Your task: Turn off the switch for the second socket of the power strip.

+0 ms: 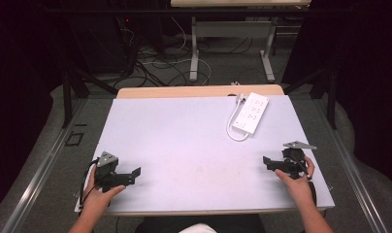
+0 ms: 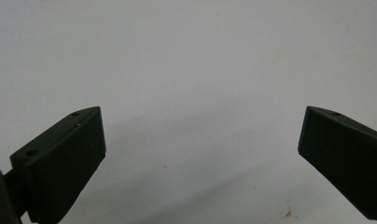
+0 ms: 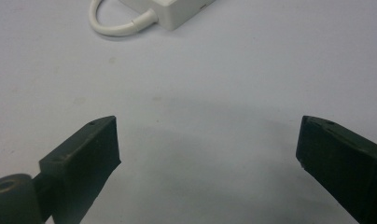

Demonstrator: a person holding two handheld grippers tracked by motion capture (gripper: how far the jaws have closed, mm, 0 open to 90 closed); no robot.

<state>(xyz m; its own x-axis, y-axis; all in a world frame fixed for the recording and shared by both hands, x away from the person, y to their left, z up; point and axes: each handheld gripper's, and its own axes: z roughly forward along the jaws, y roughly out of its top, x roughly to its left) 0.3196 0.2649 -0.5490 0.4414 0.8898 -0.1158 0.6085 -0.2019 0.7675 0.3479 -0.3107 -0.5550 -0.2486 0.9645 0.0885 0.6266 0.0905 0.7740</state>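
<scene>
**Operator:** Status entry. I have the left gripper (image 1: 128, 174) low at the near left of the table (image 1: 184, 141), and the right gripper (image 1: 270, 164) at the near right. Both point inward across the white surface. Neither is carrying or touching anything.

**Observer:** Jaw state?

**Operator:** Left gripper view: jaws wide apart, bare tabletop between them. Right gripper view: jaws also wide apart, nothing in the gap.

**Observer:** And the work piece?

**Operator:** The white power strip (image 1: 251, 113) lies flat at the far right of the table, near the back edge, its short white cord (image 1: 231, 127) looped in a curl off the near end. In the right gripper view I see one end of the power strip (image 3: 170, 10) and the cord loop (image 3: 113, 24) at the top of frame, well ahead of the jaws. It is nearer my right gripper than my left, but well apart from both.

**Observer:** Progress?

**Operator:** My judgement: nothing done yet. The strip looks untouched, the cord loose beside it. Everything is left: the reach, the grasp and whatever handling follows. The right gripper has the shorter path; the left would have to cross the table.

**Observer:** Plug end visible?

**Operator:** Something small sits at the strip's far end; too small to tell.
</scene>
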